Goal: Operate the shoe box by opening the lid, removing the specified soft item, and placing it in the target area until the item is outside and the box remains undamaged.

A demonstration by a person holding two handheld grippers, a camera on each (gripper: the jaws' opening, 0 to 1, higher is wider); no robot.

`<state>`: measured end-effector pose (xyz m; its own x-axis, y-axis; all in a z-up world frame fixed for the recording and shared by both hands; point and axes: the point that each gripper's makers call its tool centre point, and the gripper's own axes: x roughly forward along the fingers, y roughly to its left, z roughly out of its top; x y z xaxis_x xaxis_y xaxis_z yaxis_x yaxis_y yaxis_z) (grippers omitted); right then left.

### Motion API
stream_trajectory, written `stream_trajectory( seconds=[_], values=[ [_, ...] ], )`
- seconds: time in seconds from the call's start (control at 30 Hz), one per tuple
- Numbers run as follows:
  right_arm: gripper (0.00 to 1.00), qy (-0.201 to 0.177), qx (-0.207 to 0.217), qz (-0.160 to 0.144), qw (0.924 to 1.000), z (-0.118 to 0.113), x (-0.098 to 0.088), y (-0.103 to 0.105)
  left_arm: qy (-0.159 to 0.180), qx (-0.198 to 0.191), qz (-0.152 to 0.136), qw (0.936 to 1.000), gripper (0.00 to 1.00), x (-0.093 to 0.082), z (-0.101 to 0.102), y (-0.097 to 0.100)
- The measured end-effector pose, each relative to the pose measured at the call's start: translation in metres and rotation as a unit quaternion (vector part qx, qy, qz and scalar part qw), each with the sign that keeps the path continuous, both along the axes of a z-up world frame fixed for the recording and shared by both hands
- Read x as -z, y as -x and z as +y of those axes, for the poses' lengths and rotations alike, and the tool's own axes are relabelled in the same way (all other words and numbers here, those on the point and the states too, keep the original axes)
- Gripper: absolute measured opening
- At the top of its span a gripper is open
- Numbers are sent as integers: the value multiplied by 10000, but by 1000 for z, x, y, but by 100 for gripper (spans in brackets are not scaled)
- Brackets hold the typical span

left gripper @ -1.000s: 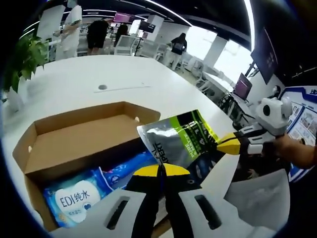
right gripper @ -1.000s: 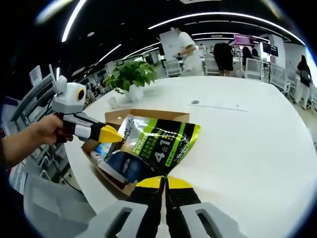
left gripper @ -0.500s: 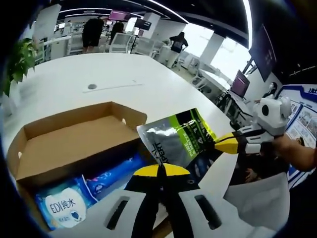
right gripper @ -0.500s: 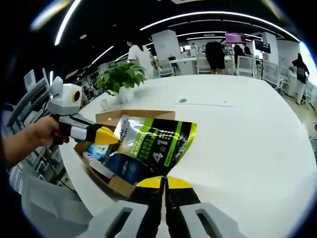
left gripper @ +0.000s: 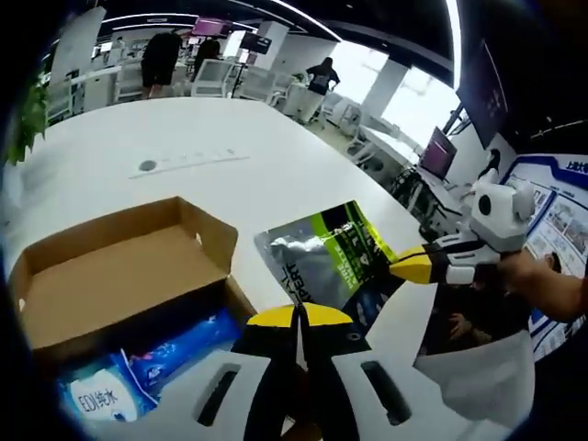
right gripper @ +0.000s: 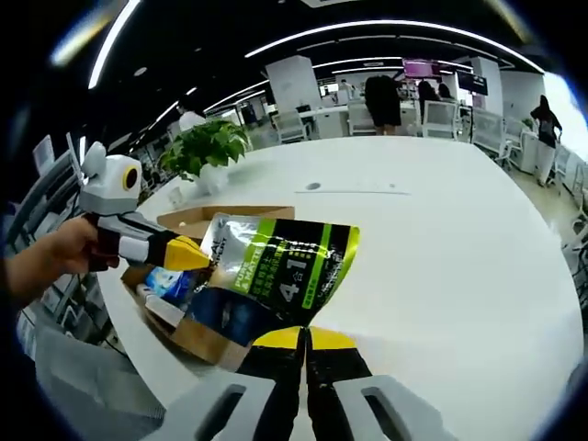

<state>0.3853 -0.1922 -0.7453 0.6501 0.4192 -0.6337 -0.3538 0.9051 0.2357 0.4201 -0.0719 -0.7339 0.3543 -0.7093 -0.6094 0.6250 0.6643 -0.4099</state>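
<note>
left gripper (left gripper: 299,317): clamped on pouch (left gripper: 333,262) edge
right gripper (right gripper: 306,335): clamped on pouch's other edge
pouch: held above table (right gripper: 441,239)
shoe box (left gripper: 119,276): open, wipes pack (left gripper: 96,400) inside

Right gripper (right gripper: 304,333) clamped on green-and-black pouch (right gripper: 276,276), left gripper (right gripper: 190,254) pinching its far edge, above open cardboard box (right gripper: 197,338) on white counter (right gripper: 441,239).
</note>
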Motion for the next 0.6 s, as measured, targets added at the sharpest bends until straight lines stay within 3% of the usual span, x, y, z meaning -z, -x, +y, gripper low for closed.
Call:
stream_trajectory(
  seconds=[0.27, 0.6],
  values=[
    [0, 46, 126, 34, 9999, -14, 6, -4, -165, 187, -97, 9996, 0, 2, -17, -6],
    [0, 90, 276, 129, 9995, -30, 19, -10, -481, 358, -175, 9980, 0, 22, -35, -17]
  ],
)
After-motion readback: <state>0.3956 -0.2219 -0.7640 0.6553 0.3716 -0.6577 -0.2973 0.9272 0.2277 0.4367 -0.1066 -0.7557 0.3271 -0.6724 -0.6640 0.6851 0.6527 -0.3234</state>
